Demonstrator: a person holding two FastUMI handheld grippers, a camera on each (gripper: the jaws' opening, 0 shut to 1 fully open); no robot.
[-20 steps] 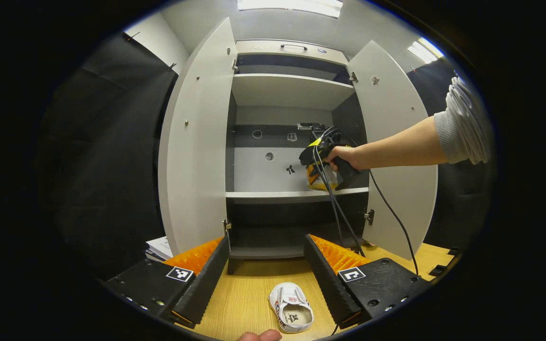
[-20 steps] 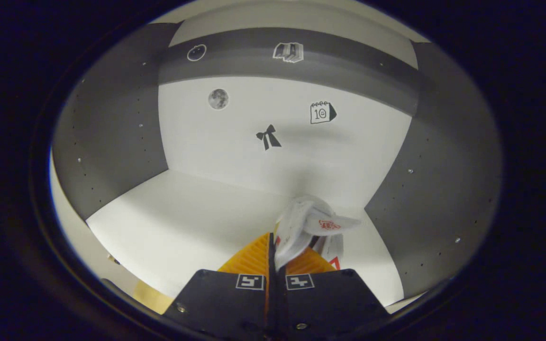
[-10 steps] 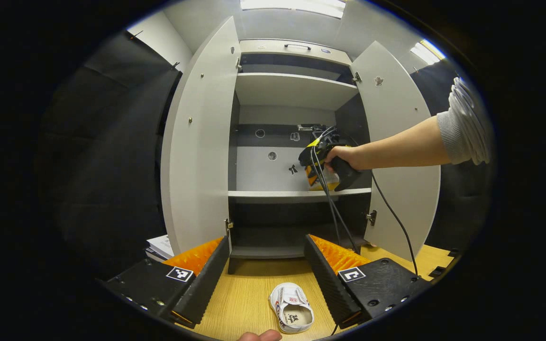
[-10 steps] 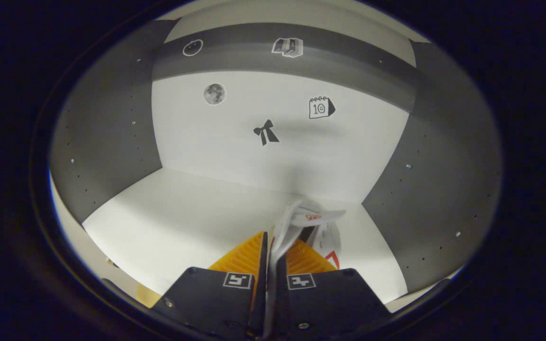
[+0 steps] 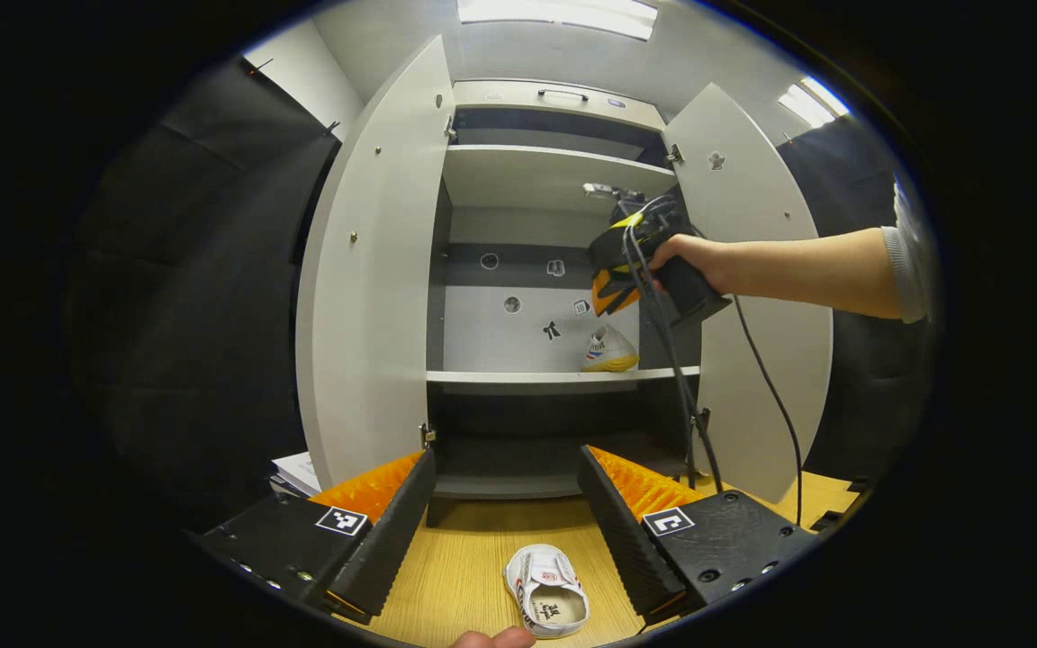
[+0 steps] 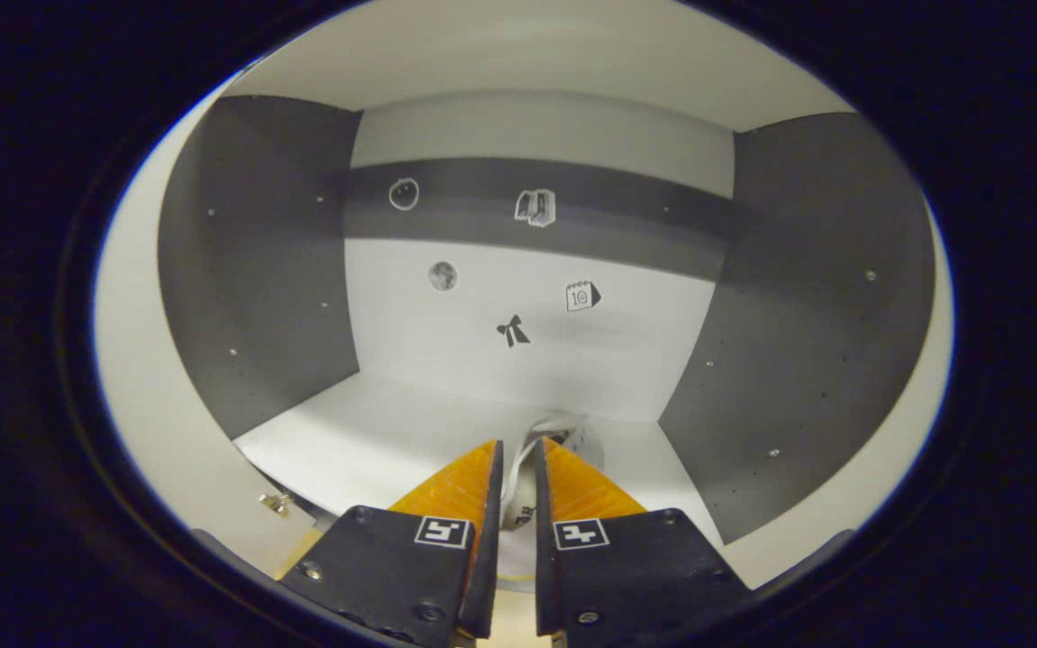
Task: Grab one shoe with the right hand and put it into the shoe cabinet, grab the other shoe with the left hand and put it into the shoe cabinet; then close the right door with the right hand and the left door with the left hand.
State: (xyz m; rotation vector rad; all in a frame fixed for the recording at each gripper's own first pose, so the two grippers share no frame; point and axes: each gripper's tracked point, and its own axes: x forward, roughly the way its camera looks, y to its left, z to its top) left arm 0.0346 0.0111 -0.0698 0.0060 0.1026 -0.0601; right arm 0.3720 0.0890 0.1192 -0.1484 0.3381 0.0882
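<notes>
Two small white shoes are seen: one shoe (image 5: 609,350) on the grey cabinet's middle shelf (image 5: 563,376) below the empty, narrowly parted right tongs (image 5: 616,292), one shoe (image 5: 547,592) on the wooden bench (image 5: 464,558) between the wide left tongs (image 5: 505,531).

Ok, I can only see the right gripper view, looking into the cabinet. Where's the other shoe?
Observer: The second shoe lies on the wooden top in front of the cabinet, between the fingers of the open left claw.
Operator: Is mine touching anything?
Observer: No. The right claw hangs above the first shoe, apart from it. That shoe sits at the right end of the middle shelf.
Operator: Are the doors shut?
Observer: No, the left door and the right door stand wide open.
</notes>
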